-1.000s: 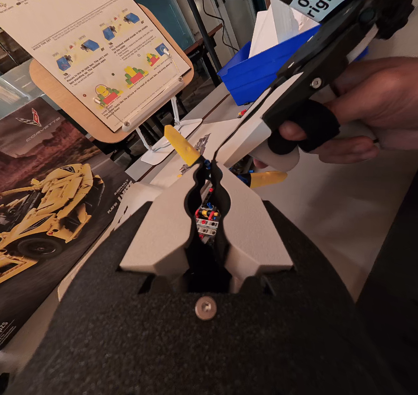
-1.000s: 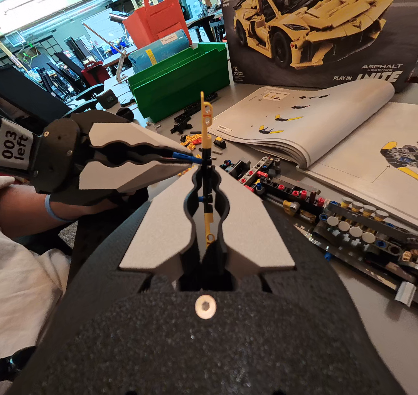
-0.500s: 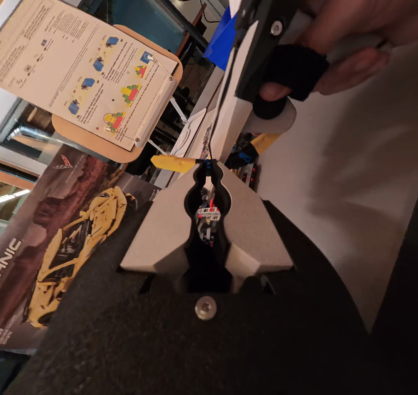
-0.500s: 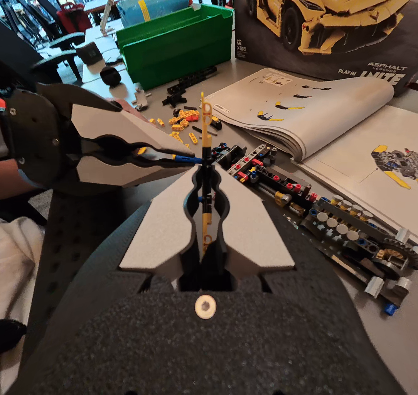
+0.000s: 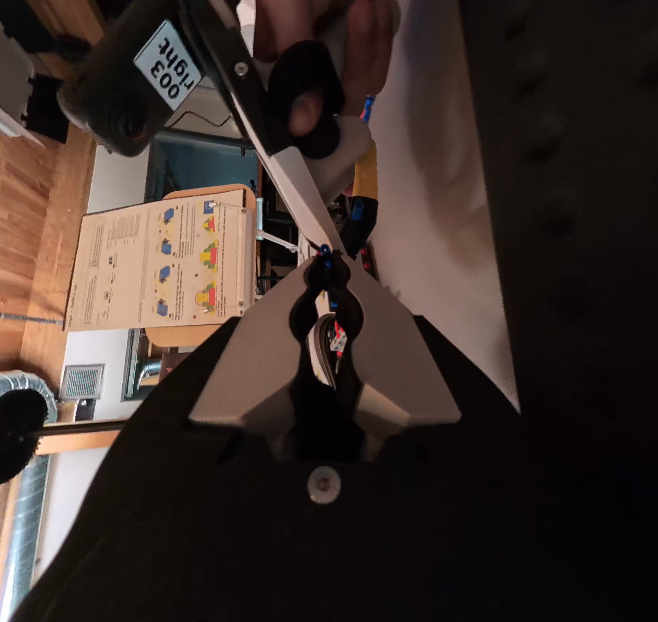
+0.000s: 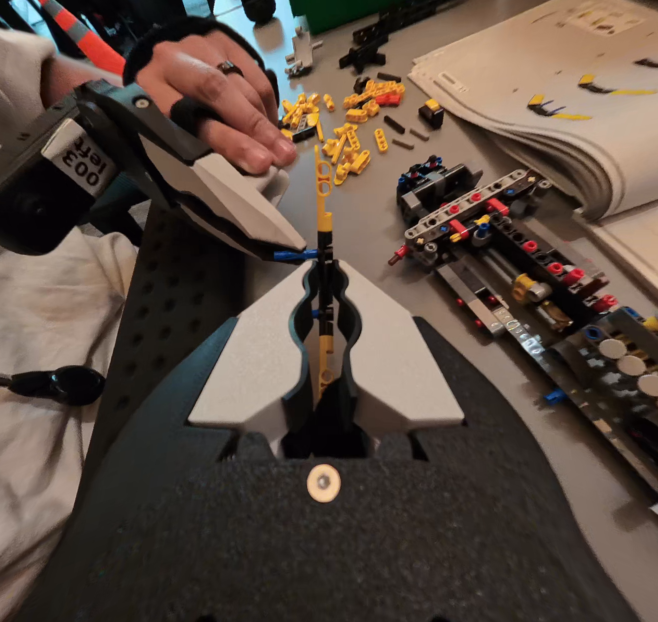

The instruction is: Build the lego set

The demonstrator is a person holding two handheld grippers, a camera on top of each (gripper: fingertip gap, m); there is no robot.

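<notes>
While the right gripper [image 6: 324,266] holds the yellow-and-black strip [image 6: 323,213] upright above the table [image 6: 374,191], jaws closed on its black middle, the left gripper [image 6: 302,250] comes in from the side, jaws pinched on a blue pin [image 6: 293,255] whose tip touches the strip. To seat it well, I judge, keep the pin square to the hole, push straight along its axis, and brace the strip firmly against bending. The chassis [image 6: 498,248] lies nearby.

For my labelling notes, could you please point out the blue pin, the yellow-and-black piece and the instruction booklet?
blue pin [image 6: 292,255], right wrist view, its shaft.
yellow-and-black piece [image 6: 324,218], right wrist view, upper yellow section.
instruction booklet [image 6: 555,81], right wrist view, open left page.
</notes>
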